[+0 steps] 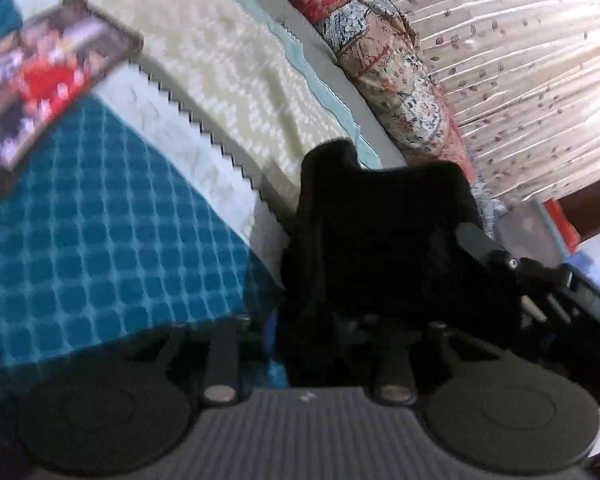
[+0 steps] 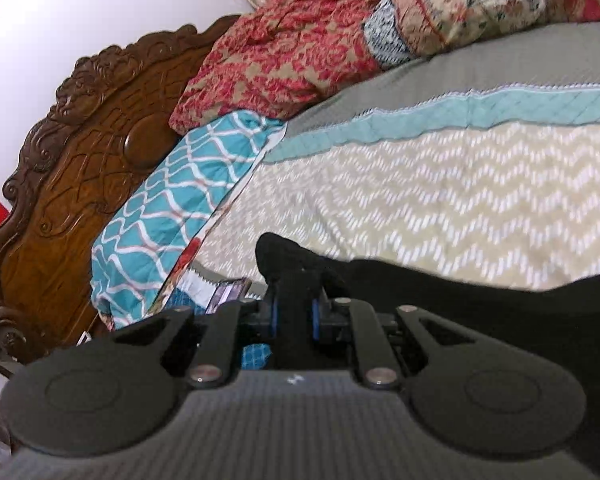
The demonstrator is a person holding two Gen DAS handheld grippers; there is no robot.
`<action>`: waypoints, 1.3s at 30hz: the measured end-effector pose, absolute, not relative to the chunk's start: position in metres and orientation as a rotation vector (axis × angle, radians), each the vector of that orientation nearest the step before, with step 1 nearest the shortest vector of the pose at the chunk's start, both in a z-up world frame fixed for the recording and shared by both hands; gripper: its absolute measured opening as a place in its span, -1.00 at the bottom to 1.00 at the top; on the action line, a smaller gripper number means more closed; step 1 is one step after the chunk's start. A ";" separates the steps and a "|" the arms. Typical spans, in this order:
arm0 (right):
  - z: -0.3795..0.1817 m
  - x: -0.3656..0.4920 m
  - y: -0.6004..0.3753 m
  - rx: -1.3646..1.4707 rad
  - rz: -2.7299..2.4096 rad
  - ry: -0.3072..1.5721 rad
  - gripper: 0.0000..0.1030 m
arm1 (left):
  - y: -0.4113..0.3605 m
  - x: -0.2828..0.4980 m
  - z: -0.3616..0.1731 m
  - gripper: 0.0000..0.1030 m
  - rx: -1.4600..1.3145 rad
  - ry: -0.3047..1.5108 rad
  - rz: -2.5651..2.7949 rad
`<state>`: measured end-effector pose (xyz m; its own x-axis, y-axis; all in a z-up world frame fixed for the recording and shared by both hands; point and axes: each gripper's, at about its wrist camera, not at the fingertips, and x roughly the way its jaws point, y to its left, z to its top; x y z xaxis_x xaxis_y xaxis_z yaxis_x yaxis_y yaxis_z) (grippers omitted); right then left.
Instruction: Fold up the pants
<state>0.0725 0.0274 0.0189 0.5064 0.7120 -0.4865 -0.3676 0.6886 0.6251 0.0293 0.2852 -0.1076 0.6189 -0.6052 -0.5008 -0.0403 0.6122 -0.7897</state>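
Note:
The black pants (image 1: 384,232) hang bunched over my left gripper (image 1: 356,308) and hide its fingers; the jaws stand narrow with the cloth caught between them. In the right wrist view a corner of the pants (image 2: 284,260) sticks up between the blue-edged fingers (image 2: 274,314) of my right gripper (image 2: 296,288), which is shut on it. The rest of the black cloth (image 2: 480,300) trails off to the right, just above the bed. Another black gripper mechanism (image 1: 540,276) shows at the right edge of the left wrist view, beside the cloth.
Below lies a bed with a quilt in teal checks (image 1: 100,232), cream zigzag (image 2: 440,200) and grey. A colourful flat picture (image 1: 48,88) lies on it. Red patterned bedding (image 2: 284,60), a teal pillow (image 2: 172,208), a carved wooden headboard (image 2: 68,168) and a curtain (image 1: 520,72) border it.

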 end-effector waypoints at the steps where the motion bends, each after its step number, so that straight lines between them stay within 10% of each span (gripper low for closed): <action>1: 0.020 0.071 0.030 0.484 0.688 0.802 -0.66 | 0.287 0.025 -0.104 -0.61 -0.864 0.847 -0.377; 12: -0.037 0.007 0.089 0.102 0.759 0.800 -0.56 | 0.326 -0.011 -0.117 -0.66 -0.974 0.837 -0.253; 17: -0.027 -0.009 0.106 -0.117 0.824 0.728 0.15 | 0.325 -0.012 -0.101 0.78 -0.989 0.775 -0.272; 19: -0.030 -0.012 0.112 -0.158 0.816 0.711 0.23 | 0.317 -0.008 -0.086 0.99 -0.893 0.760 -0.274; 25: -0.033 -0.031 0.124 -0.320 0.788 0.627 0.42 | 0.286 0.024 -0.093 0.96 -0.749 0.912 -0.358; 27: -0.026 -0.036 0.123 -0.393 0.761 0.587 0.39 | 0.277 0.027 -0.089 0.65 -0.679 0.911 -0.368; 29: -0.017 -0.037 0.111 -0.391 0.737 0.592 0.39 | 0.277 0.030 -0.087 -0.10 -0.690 0.929 -0.426; 33: 0.004 -0.044 0.068 -0.284 0.693 0.575 0.39 | 0.283 0.030 -0.090 -0.02 -0.731 0.966 -0.411; 36: 0.016 -0.049 0.045 -0.198 0.684 0.583 0.32 | 0.289 0.026 -0.089 0.46 -0.777 0.964 -0.419; 39: 0.020 -0.043 0.030 -0.076 0.667 0.622 -0.19 | 0.290 0.025 -0.087 0.83 -0.790 0.954 -0.398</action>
<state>-0.0429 0.0299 0.0196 0.6124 0.5554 -0.5626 -0.5995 0.7901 0.1275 0.0247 0.2904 -0.0866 0.5373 -0.6210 -0.5706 -0.0317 0.6613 -0.7495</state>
